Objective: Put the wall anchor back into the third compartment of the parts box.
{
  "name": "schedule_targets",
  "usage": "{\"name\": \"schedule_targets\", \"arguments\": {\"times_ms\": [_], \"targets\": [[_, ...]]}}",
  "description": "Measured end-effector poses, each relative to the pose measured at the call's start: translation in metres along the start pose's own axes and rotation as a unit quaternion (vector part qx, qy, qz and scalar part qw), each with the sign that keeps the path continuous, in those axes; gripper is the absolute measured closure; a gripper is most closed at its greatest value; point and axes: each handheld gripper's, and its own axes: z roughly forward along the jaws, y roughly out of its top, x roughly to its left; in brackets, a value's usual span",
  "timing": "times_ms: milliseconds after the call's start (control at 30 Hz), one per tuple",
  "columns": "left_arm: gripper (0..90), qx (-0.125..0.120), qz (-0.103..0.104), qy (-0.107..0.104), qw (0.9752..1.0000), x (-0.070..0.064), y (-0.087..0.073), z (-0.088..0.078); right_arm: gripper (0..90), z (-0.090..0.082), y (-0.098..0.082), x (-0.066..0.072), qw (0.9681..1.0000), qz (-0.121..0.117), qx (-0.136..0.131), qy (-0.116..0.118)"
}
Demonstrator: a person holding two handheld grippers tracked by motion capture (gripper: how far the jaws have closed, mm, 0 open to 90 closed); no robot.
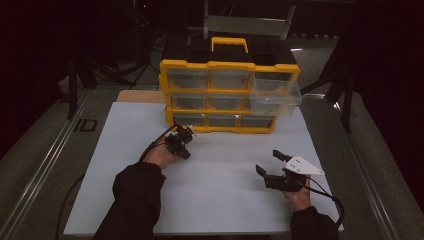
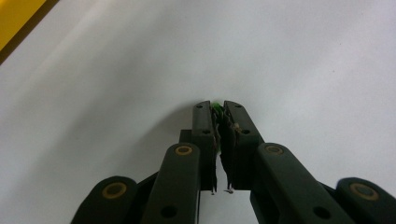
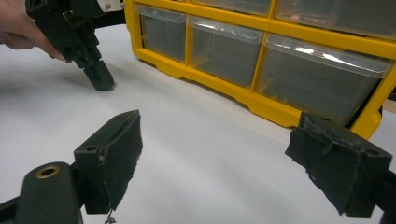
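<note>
My left gripper (image 1: 185, 153) points down at the white board (image 1: 225, 200), just in front of the yellow drawer cabinet (image 1: 230, 65). In the left gripper view its jaws (image 2: 215, 113) stand pressed together on a small green thing (image 2: 217, 105), of which a sliver shows at the tips. The right gripper view has that same gripper (image 3: 100, 81) with its tips on the board. My right gripper (image 1: 269, 162) rests low at the board's right, open, with nothing between its wide-apart fingers (image 3: 215, 140).
The cabinet has rows of clear drawers (image 3: 224, 49) and a yellow handle (image 1: 229, 42) on top. Its top right drawer (image 1: 276, 95) is pulled out over the board. Dark metal stands flank the table at both sides.
</note>
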Motion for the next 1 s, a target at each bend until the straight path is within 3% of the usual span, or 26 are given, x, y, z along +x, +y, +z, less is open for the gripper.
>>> {"name": "schedule_targets", "arguments": {"times_ms": [467,667,1000], "targets": [[85.4,-0.004,0.018,-0.011,0.9998,0.001,0.006,-0.008,15.3,0.000,0.000,0.000,1.0000,0.001,0.001,0.001],[85.4,-0.017,0.015,-0.026,0.9994,0.001,0.009,-0.018,15.2,0.000,0.000,0.000,1.0000,0.001,0.001,0.001],[85.4,-0.036,0.018,-0.020,0.9990,0.002,0.013,-0.031,15.3,0.000,0.000,0.000,1.0000,0.000,0.000,0.001]]}}
